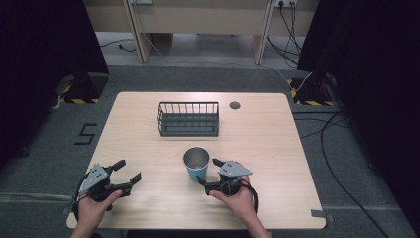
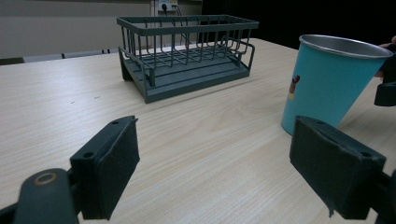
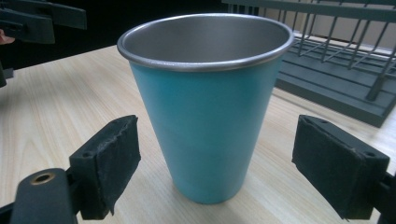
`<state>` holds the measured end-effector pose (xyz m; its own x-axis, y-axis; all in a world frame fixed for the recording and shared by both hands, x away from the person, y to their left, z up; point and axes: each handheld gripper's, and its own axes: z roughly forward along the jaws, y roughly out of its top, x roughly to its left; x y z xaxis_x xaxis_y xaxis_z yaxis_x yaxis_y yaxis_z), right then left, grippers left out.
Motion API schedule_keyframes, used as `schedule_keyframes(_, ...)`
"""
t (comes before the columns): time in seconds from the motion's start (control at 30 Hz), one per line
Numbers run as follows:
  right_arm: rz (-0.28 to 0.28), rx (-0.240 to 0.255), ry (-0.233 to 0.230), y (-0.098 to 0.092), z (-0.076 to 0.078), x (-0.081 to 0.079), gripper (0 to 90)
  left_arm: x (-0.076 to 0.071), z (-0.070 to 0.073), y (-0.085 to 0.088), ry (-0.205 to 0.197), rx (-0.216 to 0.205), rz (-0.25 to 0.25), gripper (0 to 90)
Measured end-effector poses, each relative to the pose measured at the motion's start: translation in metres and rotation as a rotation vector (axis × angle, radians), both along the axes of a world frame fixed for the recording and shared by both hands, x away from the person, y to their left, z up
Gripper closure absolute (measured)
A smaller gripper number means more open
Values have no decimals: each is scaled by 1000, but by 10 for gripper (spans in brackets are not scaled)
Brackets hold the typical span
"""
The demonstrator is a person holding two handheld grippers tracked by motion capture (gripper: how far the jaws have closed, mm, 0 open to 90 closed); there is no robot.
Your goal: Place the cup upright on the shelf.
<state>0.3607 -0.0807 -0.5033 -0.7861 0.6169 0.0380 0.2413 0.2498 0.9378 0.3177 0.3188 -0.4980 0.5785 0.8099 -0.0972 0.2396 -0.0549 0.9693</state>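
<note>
A teal metal cup (image 1: 196,164) with a steel rim stands upright near the middle of the wooden table (image 1: 148,198). My right gripper (image 1: 208,172) is open just to the cup's right, its jaws spread wide and not touching it. In the right gripper view the cup (image 3: 208,107) sits close ahead between the two pads (image 3: 109,165). My left gripper (image 1: 126,172) is open at the table's front left, held by a hand, with nothing between its jaws. From the left gripper view the cup (image 2: 329,84) appears at the right.
A dark wire basket (image 1: 188,119) stands empty behind the cup, also seen as the basket (image 2: 187,53) in the left gripper view. A round grommet (image 1: 235,105) lies at the back right. Cables run on the floor to the right of the table.
</note>
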Motion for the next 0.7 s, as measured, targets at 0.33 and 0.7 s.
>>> schedule_keyframes(0.33,13,-31,-15,12,-1,9,156,0,0,0,0,1,1,152)
schedule_keyframes(0.7,27,-38,-6,26,-3,20,151,0,0,1,1,2,1,152)
